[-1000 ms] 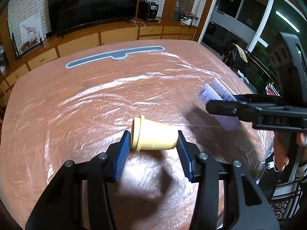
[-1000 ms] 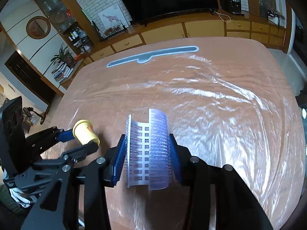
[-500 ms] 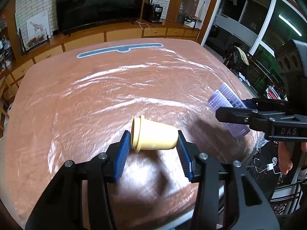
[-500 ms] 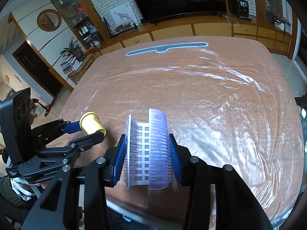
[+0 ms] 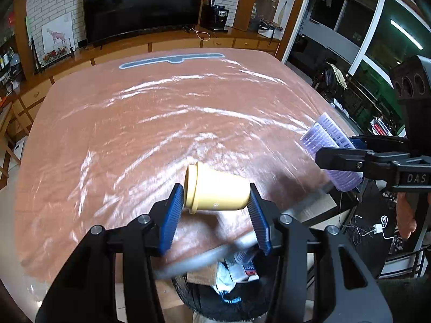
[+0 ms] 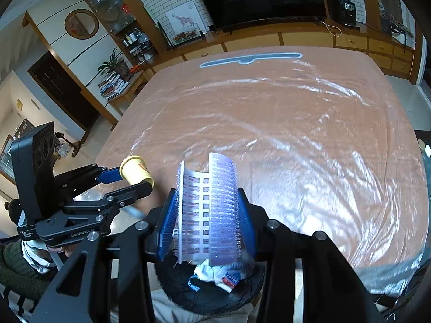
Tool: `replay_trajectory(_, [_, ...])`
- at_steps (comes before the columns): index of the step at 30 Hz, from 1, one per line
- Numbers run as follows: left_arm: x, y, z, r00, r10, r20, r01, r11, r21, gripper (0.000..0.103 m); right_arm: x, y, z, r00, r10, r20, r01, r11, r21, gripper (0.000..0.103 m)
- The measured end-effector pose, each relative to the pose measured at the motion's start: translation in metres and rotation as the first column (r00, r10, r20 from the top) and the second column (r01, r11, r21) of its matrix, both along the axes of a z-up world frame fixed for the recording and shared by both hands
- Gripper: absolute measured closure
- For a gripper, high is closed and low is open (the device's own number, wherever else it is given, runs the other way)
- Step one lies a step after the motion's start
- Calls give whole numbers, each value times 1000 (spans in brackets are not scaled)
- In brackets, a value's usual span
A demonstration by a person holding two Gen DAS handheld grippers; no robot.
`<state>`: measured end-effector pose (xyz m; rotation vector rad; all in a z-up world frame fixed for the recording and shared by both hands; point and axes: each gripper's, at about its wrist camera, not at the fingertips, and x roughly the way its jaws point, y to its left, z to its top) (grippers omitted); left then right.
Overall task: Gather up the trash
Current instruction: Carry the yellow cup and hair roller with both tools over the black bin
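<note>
My left gripper [image 5: 215,207] is shut on a small yellow paper cup [image 5: 215,192], held sideways above the table's near edge. My right gripper [image 6: 206,222] is shut on a curled purple plastic roller piece [image 6: 212,210]. Both show from the other side: the roller [image 5: 330,150] in the left wrist view, the cup [image 6: 136,171] in the right wrist view. A black trash bin [image 5: 215,296] with crumpled wrappers sits below both grippers, past the table edge; it also shows in the right wrist view [image 6: 207,293].
The table [image 5: 134,134] is covered with pink cloth under clear plastic. A long grey-blue strip [image 5: 172,59] lies at its far edge. Wooden cabinets and a TV stand behind. Cables and furniture are on the floor at right.
Both grippers have drawn back from over the table to its near edge, still holding the cup and the roller. The trash bin has come into view below them.
</note>
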<state>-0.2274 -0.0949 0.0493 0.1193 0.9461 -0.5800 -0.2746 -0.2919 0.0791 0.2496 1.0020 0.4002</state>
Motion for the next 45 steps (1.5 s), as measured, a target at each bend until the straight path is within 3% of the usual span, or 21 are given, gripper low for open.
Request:
replay_trajectory(25, [-83, 0, -14, 998, -58, -14, 59, 996, 69, 54, -85, 7, -15, 997, 60, -49, -60, 998, -2, 61])
replay_trajectory(45, [-109, -6, -66, 992, -81, -98, 97, 980, 171, 54, -99, 29, -61, 984, 111, -139, -119, 992, -51, 61])
